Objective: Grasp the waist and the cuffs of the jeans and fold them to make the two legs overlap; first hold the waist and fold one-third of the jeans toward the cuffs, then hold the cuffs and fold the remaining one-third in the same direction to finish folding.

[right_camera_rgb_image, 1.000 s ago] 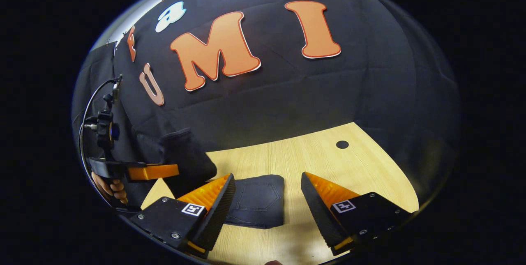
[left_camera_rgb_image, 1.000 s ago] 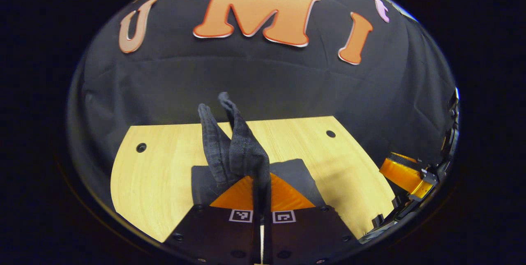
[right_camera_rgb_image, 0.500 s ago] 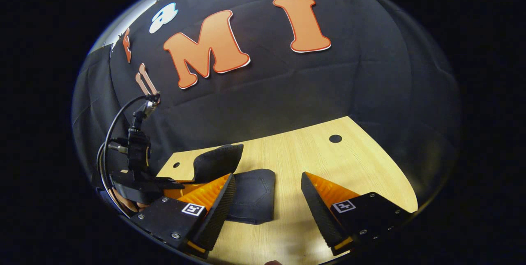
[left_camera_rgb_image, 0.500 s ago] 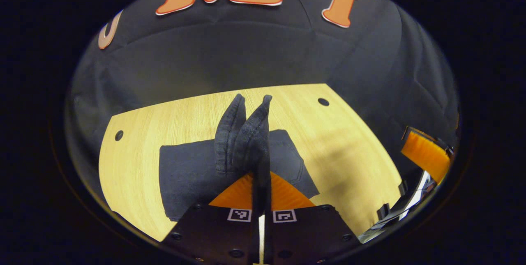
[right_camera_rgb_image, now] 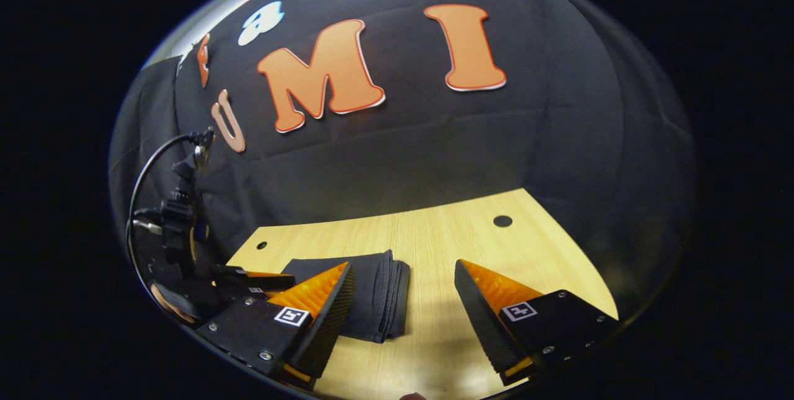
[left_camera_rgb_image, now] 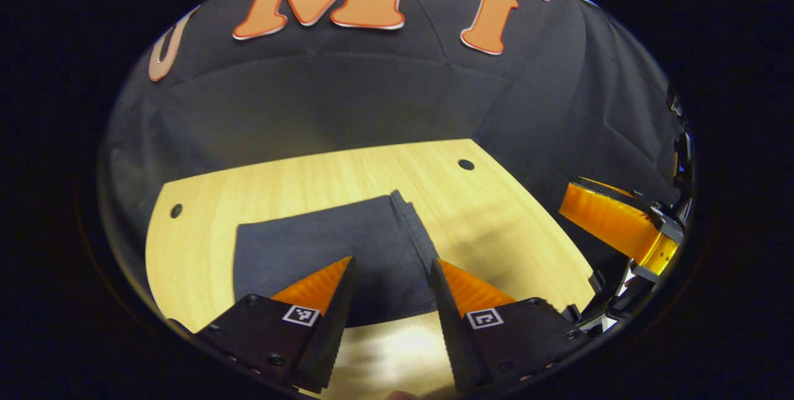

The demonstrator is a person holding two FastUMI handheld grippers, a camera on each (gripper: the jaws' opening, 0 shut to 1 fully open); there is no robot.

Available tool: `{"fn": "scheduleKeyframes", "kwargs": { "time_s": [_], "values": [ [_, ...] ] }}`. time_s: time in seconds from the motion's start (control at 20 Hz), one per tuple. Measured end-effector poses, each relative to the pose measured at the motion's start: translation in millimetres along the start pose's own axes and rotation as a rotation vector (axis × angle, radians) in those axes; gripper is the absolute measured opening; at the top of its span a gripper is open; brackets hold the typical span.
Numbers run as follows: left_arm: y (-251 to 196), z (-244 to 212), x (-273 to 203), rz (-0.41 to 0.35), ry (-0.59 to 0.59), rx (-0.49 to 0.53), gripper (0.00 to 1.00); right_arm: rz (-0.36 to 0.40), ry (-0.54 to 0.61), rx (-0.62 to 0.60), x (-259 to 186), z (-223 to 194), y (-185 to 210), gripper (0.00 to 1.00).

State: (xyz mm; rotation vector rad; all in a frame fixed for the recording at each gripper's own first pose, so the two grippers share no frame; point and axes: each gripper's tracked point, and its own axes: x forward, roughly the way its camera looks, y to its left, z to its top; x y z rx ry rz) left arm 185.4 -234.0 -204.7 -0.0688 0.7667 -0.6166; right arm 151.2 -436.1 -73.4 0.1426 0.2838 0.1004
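The dark jeans (left_camera_rgb_image: 329, 251) lie folded into a flat rectangle on the light wooden table (left_camera_rgb_image: 285, 183). Their cuff end lies on top along the right edge. My left gripper (left_camera_rgb_image: 391, 285) hangs open just above the near edge of the fold, holding nothing. In the right gripper view the folded jeans (right_camera_rgb_image: 375, 291) show as a stack of layers left of centre. My right gripper (right_camera_rgb_image: 403, 301) is open over the table, its left finger overlapping the stack's near side. The left gripper (right_camera_rgb_image: 248, 279) and a hand sit beyond the jeans at the far left.
The table has small round holes (left_camera_rgb_image: 465, 164) (left_camera_rgb_image: 176, 209) (right_camera_rgb_image: 502, 221) near its far corners. The black cloth wall (right_camera_rgb_image: 403, 152) rises right behind the table. The right gripper (left_camera_rgb_image: 614, 226) shows at the right edge of the left gripper view. Bare wood (right_camera_rgb_image: 490, 245) lies right of the jeans.
My left gripper carried the cuffs down onto the folded jeans, opened and let them go. The cloth now lies flat. The right gripper stayed open and barely moved.
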Motion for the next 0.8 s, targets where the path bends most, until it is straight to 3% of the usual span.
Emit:
{"fn": "scheduleKeyframes", "kwargs": {
  "time_s": [0.2, 0.5, 0.8],
  "values": [
    [37, 40, -49, 0.138, -0.192, 0.028, 0.96, 0.025, -0.079, -0.085, -7, 21, 29, 0.97],
    [59, 64, -119, 0.266, -0.422, -0.006, 0.97, 0.073, -0.269, -0.171, -30, 65, 86, 0.97],
    [87, 74, -212, 0.426, -0.590, -0.024, 0.99, 0.152, -0.275, -0.199, -39, 56, 126, 0.97]
  ]
}}
